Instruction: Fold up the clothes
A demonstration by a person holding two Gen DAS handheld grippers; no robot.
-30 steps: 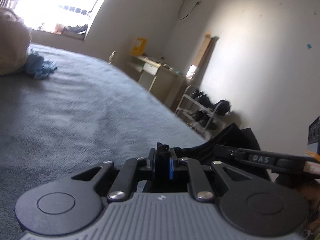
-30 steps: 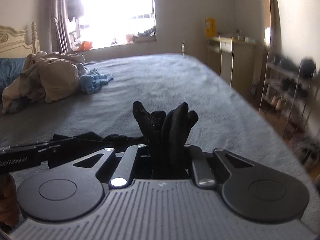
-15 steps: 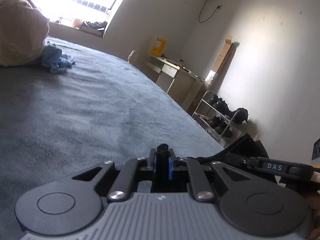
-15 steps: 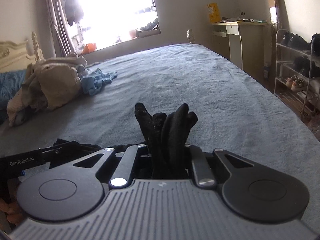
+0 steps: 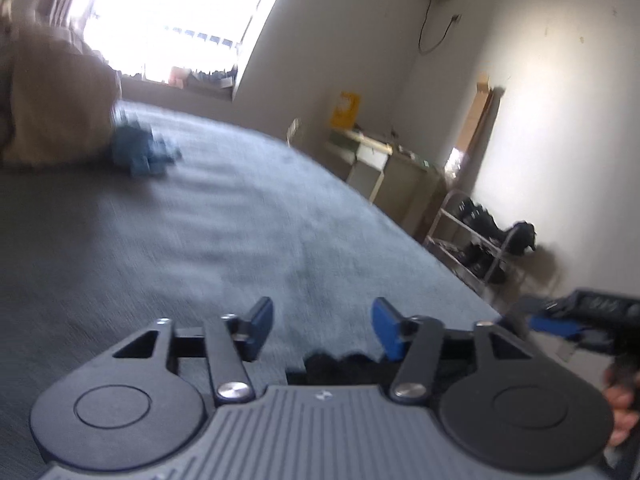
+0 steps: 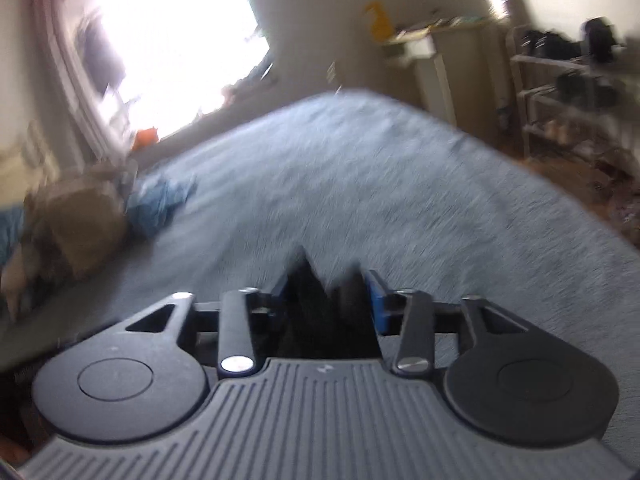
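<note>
A black garment [image 5: 340, 362] lies low on the grey bed [image 5: 240, 248], just showing past the body of my left gripper [image 5: 324, 326]. That gripper's jaws are opening; its blue pads [image 5: 262, 320] stand wide apart and touch no cloth. My right gripper [image 6: 328, 298] is tilted and blurred. Its jaws are opening too, with a slack bunch of the black garment [image 6: 320, 312] still between the pads. In the left wrist view the right gripper [image 5: 580, 316] shows at the far right edge, held by a hand [image 5: 620, 404].
A beige heap of clothes [image 5: 52, 100] and a blue garment [image 5: 140, 152] lie at the far left of the bed. Beyond the bed's right edge stand a desk [image 5: 384, 164] and a shoe rack [image 5: 476, 248]. A bright window [image 6: 172, 40] fills the far wall.
Both grippers were shut on the black garment and now have their jaws apart. The left one has let go. The right view has rolled, and the cloth sits lower between its pads.
</note>
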